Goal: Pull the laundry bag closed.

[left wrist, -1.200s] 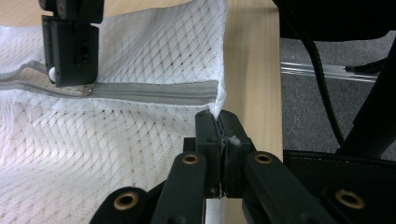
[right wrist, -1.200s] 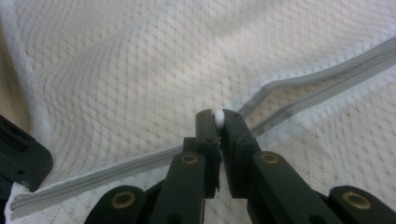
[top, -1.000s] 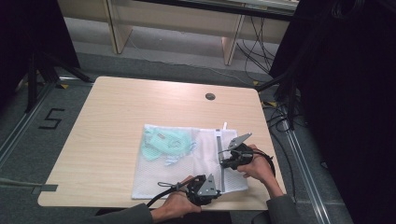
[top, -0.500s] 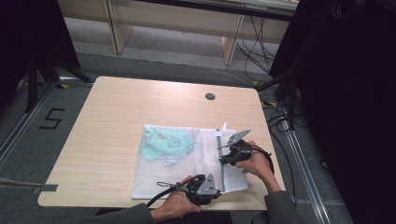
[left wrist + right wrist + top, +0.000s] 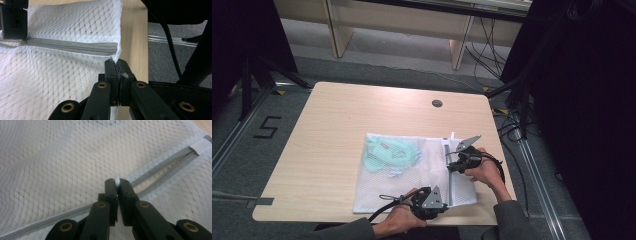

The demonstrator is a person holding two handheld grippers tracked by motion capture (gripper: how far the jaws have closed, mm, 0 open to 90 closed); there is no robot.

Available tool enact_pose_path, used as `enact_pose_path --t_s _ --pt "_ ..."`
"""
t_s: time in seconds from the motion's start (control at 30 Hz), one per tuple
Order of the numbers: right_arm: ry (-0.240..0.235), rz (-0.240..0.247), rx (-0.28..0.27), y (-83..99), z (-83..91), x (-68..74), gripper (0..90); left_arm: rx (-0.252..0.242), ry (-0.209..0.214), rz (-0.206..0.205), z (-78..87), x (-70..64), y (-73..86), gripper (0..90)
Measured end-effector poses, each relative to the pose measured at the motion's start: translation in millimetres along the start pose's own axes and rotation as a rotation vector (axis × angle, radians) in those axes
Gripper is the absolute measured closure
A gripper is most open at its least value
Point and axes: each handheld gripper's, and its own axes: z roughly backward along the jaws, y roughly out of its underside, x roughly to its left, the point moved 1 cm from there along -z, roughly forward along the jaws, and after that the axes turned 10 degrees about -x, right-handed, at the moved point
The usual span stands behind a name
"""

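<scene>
Zipping the mesh bag (image 5: 412,172) shut — left gripper (image 5: 117,65) clamps its corner, right gripper (image 5: 116,183) pinches the zipper pull (image 5: 116,180); next, a steady pull along the zipper (image 5: 160,168).

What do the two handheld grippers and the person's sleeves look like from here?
Both the left gripper and right gripper are black, each with two flat black jaws on linked arms with brass-coloured pivot pins. Each carries a grey three-cornered plate on top and trails a black cable. The person wears dark grey long sleeves.
</scene>
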Motion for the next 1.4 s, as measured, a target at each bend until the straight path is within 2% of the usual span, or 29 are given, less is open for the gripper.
enact_pose_path --t_s 0.1,0.13,0.2,0.27,0.3,0.33,0.47,0.5,0.67,0.7,0.73,0.77,0.8,0.93,0.97,1.03,1.07,1.3,1.4 --pt "-0.001 -0.006 -0.002 -0.6 -0.8 -2.5 86.5 0.002 0.005 -0.002 0.3 0.0 -0.8 88.3" --pt "0.014 -0.022 -0.002 -0.2 -0.8 -3.1 86.5 0.003 0.005 0.000 0.1 -0.2 -0.4 88.3" --pt "0.005 -0.012 -0.007 -0.1 -1.7 -5.3 86.5 0.004 0.004 0.001 0.0 -0.1 0.0 88.3" --pt "0.009 -0.037 -0.005 -0.2 -2.0 -6.0 86.5 0.003 0.002 0.001 0.5 0.2 0.1 88.3" --pt "0.012 -0.017 -0.011 -0.6 -2.6 -7.7 86.5 0.003 0.002 0.001 0.5 0.2 0.1 88.3" --pt "0.014 -0.024 -0.012 -1.0 -2.7 -8.0 86.5 0.006 0.010 0.002 1.0 0.4 -0.6 88.3" --pt "0.023 -0.042 -0.006 -1.2 -2.7 -10.4 86.5 0.014 0.016 -0.015 0.9 -0.8 -0.6 88.3" --pt "0.027 -0.042 -0.011 -1.1 -4.2 -13.2 86.5 0.016 0.018 -0.003 0.7 -1.5 0.2 88.3" --pt "0.041 -0.042 -0.010 -3.1 -6.0 -17.5 86.5 0.015 0.019 0.003 1.0 -0.7 -0.4 88.3" --pt "0.032 -0.059 -0.004 -3.3 -6.5 -17.4 86.5 0.016 0.021 0.004 0.7 -0.8 -0.2 88.3" --pt "0.043 -0.042 -0.010 -3.8 -6.9 -20.1 86.5 0.016 0.022 0.006 0.5 -1.0 0.1 88.3" --pt "0.047 -0.049 -0.031 -3.4 -9.2 -20.8 86.5 0.015 0.024 0.008 0.4 -1.0 0.2 88.3" --pt "0.044 -0.045 -0.011 -4.4 -8.6 -22.3 86.5 0.016 0.023 0.009 0.6 -1.1 0.2 88.3" --pt "0.051 -0.044 -0.010 -6.3 -10.4 -25.6 86.5 0.020 0.017 0.001 2.5 -0.7 -0.8 88.3" --pt "0.055 -0.047 -0.031 -5.9 -13.4 -26.6 86.5 0.011 0.018 0.007 2.5 -1.3 -0.9 88.3" --pt "0.056 -0.049 -0.011 -6.3 -14.0 -28.9 86.5 0.023 0.019 -0.004 4.5 -0.2 -1.9 88.3" --pt "0.054 -0.050 -0.012 -6.5 -14.5 -29.8 86.5 0.008 0.018 0.011 4.0 -1.9 -1.8 88.2" --pt "0.066 -0.032 -0.017 -11.1 -17.6 -35.6 86.5 0.005 0.019 0.015 5.8 0.1 -1.9 88.3" --pt "0.066 -0.042 -0.008 -11.5 -18.1 -37.5 86.5 0.010 0.018 0.013 7.1 0.3 -1.2 88.3"
